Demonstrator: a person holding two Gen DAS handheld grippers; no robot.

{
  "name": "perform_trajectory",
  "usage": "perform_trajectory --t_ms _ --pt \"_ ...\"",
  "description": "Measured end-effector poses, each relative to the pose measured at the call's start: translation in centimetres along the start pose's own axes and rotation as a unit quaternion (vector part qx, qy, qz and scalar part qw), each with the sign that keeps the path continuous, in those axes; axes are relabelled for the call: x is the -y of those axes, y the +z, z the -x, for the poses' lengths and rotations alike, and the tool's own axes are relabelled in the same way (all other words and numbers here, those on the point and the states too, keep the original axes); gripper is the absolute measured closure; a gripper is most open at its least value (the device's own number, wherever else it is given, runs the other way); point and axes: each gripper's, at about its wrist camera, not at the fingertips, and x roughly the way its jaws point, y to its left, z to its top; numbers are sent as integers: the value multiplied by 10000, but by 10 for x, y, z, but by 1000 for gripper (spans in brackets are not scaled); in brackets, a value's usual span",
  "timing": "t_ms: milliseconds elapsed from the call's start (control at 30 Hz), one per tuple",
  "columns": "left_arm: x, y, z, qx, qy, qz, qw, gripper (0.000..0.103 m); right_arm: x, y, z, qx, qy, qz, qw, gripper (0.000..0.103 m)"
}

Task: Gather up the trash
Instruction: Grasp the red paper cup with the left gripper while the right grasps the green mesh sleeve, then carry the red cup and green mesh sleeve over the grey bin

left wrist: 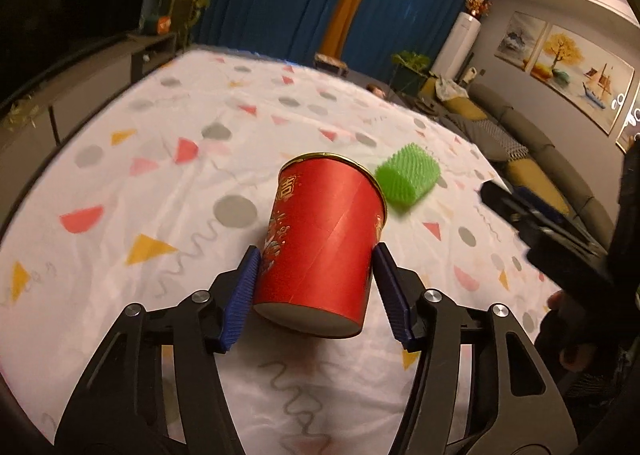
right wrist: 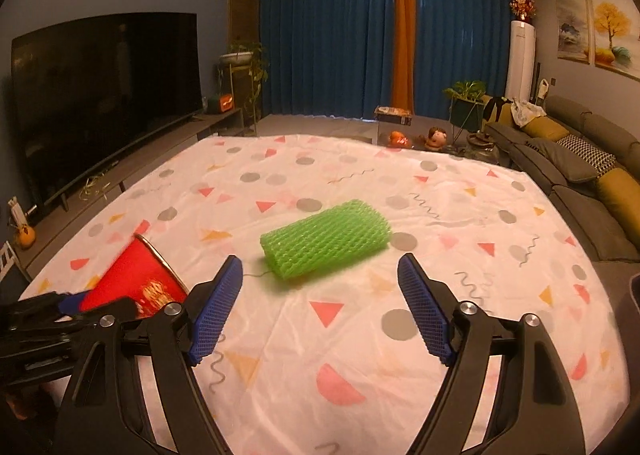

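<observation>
- The left gripper (left wrist: 316,267) has a red paper cup (left wrist: 324,243) between its blue pads (left wrist: 240,295); both pads look pressed to the cup's sides, near its base.
- The cup is tilted, its gold-rimmed mouth pointing away from the gripper and its grey bottom towards it. It seems to be lifted off the cloth, though I cannot be sure from here.
- Just beyond the cup's rim lies a green foam net sleeve (left wrist: 408,183), flat on the bench (left wrist: 160,183), which is covered with a white cloth printed with grey dots and coloured triangles.
- The right gripper (right wrist: 320,283) is spread wide with nothing between its fingers (right wrist: 216,311); the green foam net sleeve (right wrist: 326,241) lies on its side just ahead of them, not touching either pad.
- From the right wrist view the red paper cup (right wrist: 136,287) shows at the lower left, blurred, with the left gripper's black frame beside it.
- From the left wrist view the right gripper's dark body (left wrist: 560,239) sits at the right edge, near the sleeve.
- A sofa (right wrist: 580,175) runs along the right side of the bench, and a dark television (right wrist: 100,95) stands to the left.
</observation>
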Motion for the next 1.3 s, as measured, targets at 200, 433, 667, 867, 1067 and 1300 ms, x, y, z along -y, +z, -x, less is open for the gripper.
perform_trajectory --t_ms 200,433,667,867,1067,1300 --pt "-6 4 22 483 185 131 9986 47 -12 4 -31 -220 17 85 9997 32" --pt "-27 9 34 783 444 539 9945 47 -22 7 -65 -615 -136 277 9976 41" --pt "-31 7 38 805 404 629 9939 47 -26 9 -88 -1003 -237 470 9936 63" --pt "-31 7 36 787 341 580 9946 47 -24 6 -88 -1038 -255 506 9930 94" --pt "-33 7 32 766 305 540 9951 47 -13 1 -54 -650 -312 431 9965 97" --pt "-22 5 32 800 170 352 9960 47 9 -8 14 -152 -278 334 9989 97"
